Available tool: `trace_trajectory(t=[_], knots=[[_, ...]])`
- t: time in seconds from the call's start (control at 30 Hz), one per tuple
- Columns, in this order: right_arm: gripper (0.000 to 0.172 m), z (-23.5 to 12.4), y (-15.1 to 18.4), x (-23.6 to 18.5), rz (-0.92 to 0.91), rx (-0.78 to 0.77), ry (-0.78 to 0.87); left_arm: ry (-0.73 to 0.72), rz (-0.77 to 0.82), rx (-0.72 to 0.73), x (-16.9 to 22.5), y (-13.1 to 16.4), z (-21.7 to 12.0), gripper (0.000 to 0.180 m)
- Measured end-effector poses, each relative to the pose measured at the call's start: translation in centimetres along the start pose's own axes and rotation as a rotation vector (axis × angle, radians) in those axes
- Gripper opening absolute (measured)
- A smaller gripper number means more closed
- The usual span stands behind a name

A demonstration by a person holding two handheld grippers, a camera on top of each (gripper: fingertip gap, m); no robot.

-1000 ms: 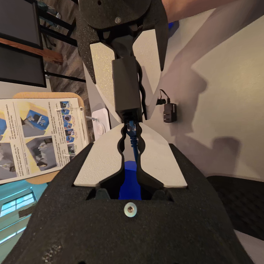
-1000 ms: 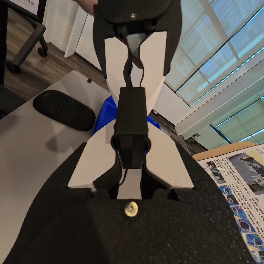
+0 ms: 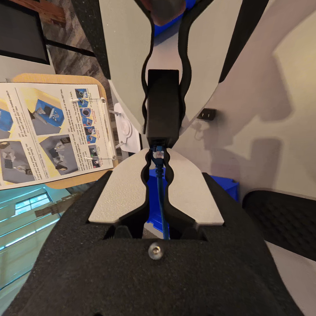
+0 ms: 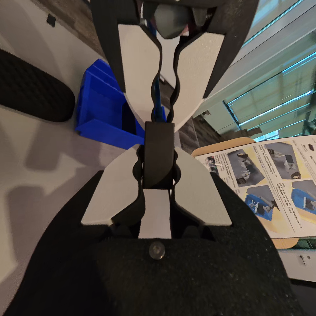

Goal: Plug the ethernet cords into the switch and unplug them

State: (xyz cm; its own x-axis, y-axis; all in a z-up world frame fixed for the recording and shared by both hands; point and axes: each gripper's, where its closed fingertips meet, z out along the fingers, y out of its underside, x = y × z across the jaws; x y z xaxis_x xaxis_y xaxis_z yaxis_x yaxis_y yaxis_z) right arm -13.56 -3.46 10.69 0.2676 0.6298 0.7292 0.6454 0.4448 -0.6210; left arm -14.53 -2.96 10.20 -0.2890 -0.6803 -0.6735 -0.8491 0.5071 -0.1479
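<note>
The switch is seen as a small, plain black box, narrow and oblong, held up in the air between the two grippers above a pale grey table. At its port end the blue ethernet cord is met: the clear-tipped plug sits right at the mouth of the port, though how deep it is seated cannot be told. The cord's ribbed blue boot is followed back by the cable, which runs down the channel between the fingers.

The left gripper is drawn in narrow, and its wavy black pads are pressed on the plug from both sides, just short of the switch's face. The right gripper is set wider, to the width of the box, and the switch's flanks are clamped between its pads at the end away from the ports.

A blue bin is seen on the table just behind the grippers, a black textured pad off to one side, and an illustrated instruction sheet on a wooden board.
</note>
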Motion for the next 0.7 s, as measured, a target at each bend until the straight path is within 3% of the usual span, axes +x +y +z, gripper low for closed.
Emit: trace_trajectory(t=[0.2, 0.27, 0.43, 0.53, 0.6, 0.7], knots=[[0.03, -0.6, 0.5, -0.2, 0.032, 0.094, 0.075, -0.059, 0.011, 0.113, -0.1, -0.7, -0.2, 0.015], [0.03, -0.6, 1.5, 0.1, 0.024, 0.09, 0.125, -0.089, -0.047, 0.142, -0.8, -0.3, -0.7, 0.027], [0.03, -0.9, 3.9, 0.8, -0.097, 0.077, 0.277, -0.113, -0.345, 0.36, -1.0, 0.5, -4.2, 0.034], [0.03, -0.6, 4.4, 1.4, -0.158, 0.043, 0.335, 0.004, -0.561, 0.588, 2.1, -0.7, -5.5, 0.026], [0.03, -0.5, 4.4, 2.0, -0.162, 0.036, 0.37, 0.049, -0.646, 0.658, 4.2, -1.3, -4.5, 0.023], [0.03, -0.6, 4.1, 2.1, -0.147, 0.061, 0.395, 0.002, -0.741, 0.677, 5.0, -1.3, -1.2, 0.023]])
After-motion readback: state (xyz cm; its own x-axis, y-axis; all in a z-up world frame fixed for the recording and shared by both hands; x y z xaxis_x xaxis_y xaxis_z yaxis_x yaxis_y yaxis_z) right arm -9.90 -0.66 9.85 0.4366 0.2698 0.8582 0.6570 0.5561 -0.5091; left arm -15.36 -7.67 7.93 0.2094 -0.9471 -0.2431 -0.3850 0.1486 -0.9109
